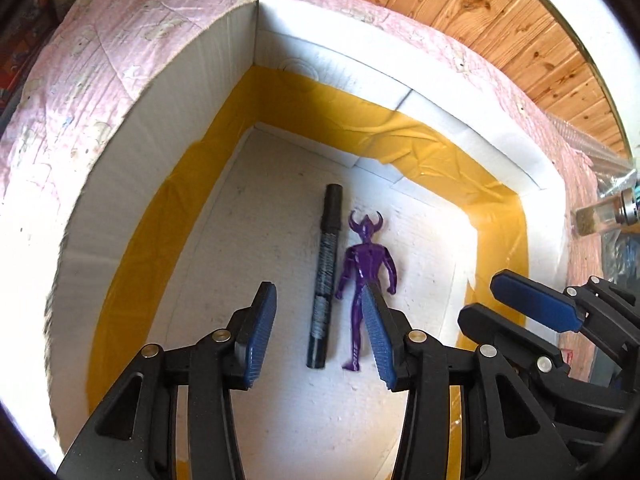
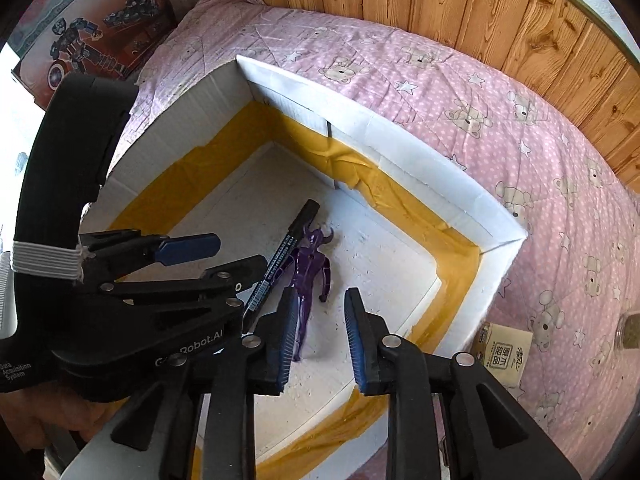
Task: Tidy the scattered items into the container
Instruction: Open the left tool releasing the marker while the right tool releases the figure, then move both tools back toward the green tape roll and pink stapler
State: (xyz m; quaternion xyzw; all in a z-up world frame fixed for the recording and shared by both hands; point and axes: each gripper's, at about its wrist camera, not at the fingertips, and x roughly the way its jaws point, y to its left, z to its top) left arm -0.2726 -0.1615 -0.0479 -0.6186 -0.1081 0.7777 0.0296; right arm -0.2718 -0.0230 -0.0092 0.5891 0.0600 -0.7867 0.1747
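lying flat in the white box (image 1: 224,80): black marker (image 1: 325,276) beside purple figure (image 1: 366,276), long axes parallel, cap and head toward far wall; left gripper (image 1: 320,332) wide, right gripper (image 2: 320,340) parted, both empty

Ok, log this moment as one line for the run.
left gripper open | right gripper open | marker, purple figure lying in white box
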